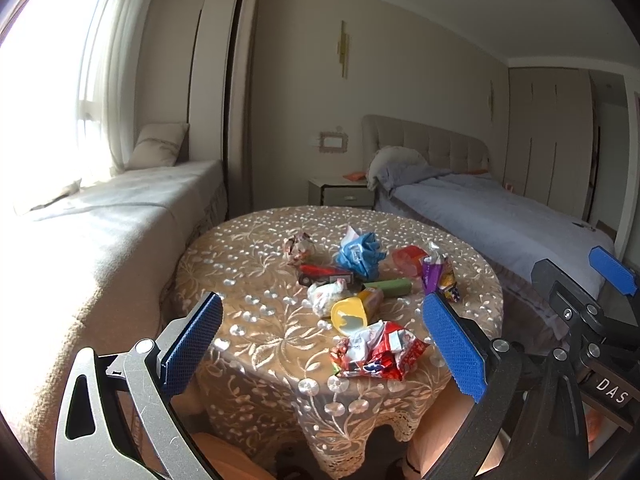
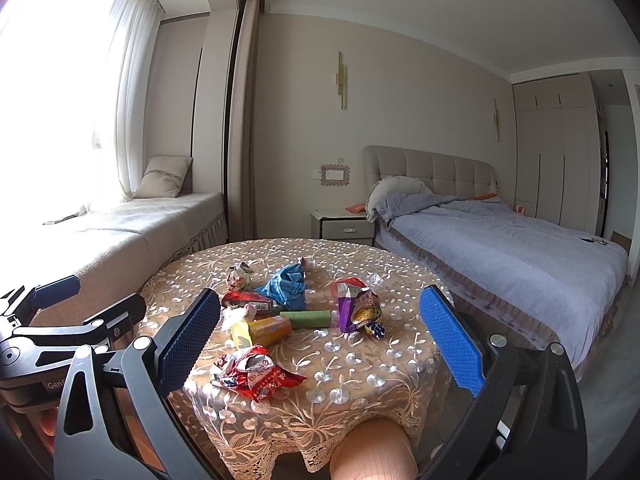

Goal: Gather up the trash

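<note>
Trash lies heaped on a round table [image 1: 256, 264] [image 2: 384, 360] with a lace cloth: a red and white snack wrapper [image 1: 378, 350] [image 2: 256, 372] nearest me, a tipped yellow-capped orange bottle [image 1: 356, 310] [image 2: 266, 330], a green tube [image 1: 390, 286] [image 2: 306, 318], a crumpled blue bag [image 1: 358, 256] [image 2: 286, 286], a purple packet [image 1: 438, 276] [image 2: 358, 312], white tissue [image 1: 324, 296] and a red carton [image 1: 324, 274] [image 2: 244, 300]. My left gripper [image 1: 320, 344] hangs open above the table's near edge. My right gripper [image 2: 320, 340] is open too, empty, and shows in the left wrist view [image 1: 608, 276].
A cushioned window bench [image 1: 120, 208] [image 2: 140, 224] runs along the left. A bed with a grey-blue quilt [image 1: 492, 220] [image 2: 500, 248] stands to the right, a nightstand [image 1: 344, 194] [image 2: 344, 224] behind the table. A person's knee [image 2: 372, 452] shows below the table's front edge.
</note>
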Action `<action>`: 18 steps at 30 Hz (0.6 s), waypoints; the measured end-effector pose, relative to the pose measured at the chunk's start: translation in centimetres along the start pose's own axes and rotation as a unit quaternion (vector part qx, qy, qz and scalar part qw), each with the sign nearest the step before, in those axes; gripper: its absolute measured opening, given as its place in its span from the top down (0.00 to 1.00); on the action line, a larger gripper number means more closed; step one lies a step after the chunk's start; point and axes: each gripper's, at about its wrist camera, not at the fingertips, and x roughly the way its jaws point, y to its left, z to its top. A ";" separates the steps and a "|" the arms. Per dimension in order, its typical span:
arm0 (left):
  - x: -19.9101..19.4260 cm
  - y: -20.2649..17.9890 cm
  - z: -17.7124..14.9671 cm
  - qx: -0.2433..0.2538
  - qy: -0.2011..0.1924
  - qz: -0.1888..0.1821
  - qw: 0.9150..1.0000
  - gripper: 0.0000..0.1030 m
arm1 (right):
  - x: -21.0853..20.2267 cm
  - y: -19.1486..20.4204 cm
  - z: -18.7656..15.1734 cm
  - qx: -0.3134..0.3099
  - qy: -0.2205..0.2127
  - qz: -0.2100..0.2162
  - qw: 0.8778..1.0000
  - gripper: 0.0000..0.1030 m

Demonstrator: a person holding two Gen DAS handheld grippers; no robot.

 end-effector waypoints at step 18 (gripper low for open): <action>0.0 0.0 -0.1 0.000 0.002 0.000 1.000 0.05 | 0.0 0.0 0.0 0.000 0.002 0.004 1.000 0.03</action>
